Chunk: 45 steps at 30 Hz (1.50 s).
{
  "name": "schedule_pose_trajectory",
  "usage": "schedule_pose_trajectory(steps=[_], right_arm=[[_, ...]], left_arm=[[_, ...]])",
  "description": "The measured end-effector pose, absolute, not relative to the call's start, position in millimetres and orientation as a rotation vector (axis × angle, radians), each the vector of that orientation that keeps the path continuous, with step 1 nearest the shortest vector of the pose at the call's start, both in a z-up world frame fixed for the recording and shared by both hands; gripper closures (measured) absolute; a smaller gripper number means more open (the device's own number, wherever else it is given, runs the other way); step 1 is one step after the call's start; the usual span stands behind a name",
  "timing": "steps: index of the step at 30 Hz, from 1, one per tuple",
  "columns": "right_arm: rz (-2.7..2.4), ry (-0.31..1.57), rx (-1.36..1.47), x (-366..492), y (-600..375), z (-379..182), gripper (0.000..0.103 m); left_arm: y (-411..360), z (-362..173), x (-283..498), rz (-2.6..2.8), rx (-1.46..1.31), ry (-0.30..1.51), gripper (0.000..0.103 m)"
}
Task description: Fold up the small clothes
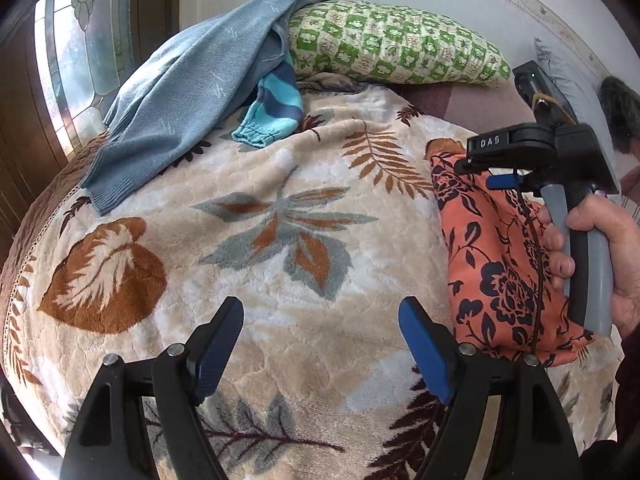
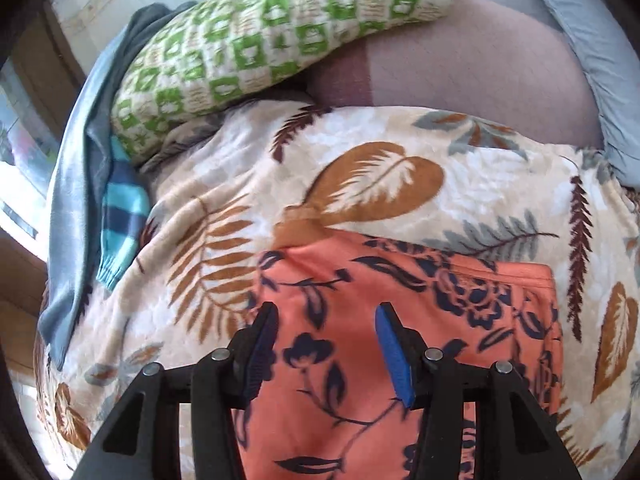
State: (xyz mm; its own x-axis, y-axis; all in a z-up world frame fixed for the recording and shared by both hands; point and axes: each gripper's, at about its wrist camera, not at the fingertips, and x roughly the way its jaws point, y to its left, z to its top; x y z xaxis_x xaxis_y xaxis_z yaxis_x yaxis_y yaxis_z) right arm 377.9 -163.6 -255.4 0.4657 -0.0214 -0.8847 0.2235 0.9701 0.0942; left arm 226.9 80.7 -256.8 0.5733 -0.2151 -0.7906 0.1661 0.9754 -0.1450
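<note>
Directly beneath the right gripper (image 2: 326,350), whose parted jaws hold nothing, the orange garment (image 2: 420,320) is seen, lying flat on the blanket (image 2: 248,184). The left gripper (image 1: 322,354), spread wide and empty, is placed beside the garment's near corner, over bare blanket.

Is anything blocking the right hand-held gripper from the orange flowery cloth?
Nothing visible does. The right hand-held gripper hangs open right above the orange floral garment, which lies folded on the leaf-print blanket.
</note>
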Motion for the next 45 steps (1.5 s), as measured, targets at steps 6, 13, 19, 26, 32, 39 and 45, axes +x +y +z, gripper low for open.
schedule_pose_trajectory(steps=[6,13,19,26,32,39,45], right_arm=[[-0.189,1.166,-0.194,374,-92,-300,0.032],[-0.122,0.94,0.018,322,-112,-227,0.033],[-0.098,0.754,0.073,252,-131,-156,0.033],[-0.098,0.701,0.147,153,-161,-140,0.033],[-0.127,0.748,0.194,86,-188,-162,0.033],[-0.173,0.755,0.184,21,-207,-169,0.033],[-0.191,0.658,0.178,-27,-212,-141,0.033]], left_arm=[[99,-262,230,-0.143,-0.044,0.943,0.023],[105,-258,228,-0.109,-0.029,0.923,0.023],[94,-244,215,-0.135,0.022,0.855,0.023],[67,-230,199,-0.176,0.148,0.782,0.015],[47,-224,171,-0.221,0.239,0.747,0.015],[32,-201,110,-0.249,0.268,0.662,0.013],[38,-171,63,-0.253,0.189,0.677,0.012]])
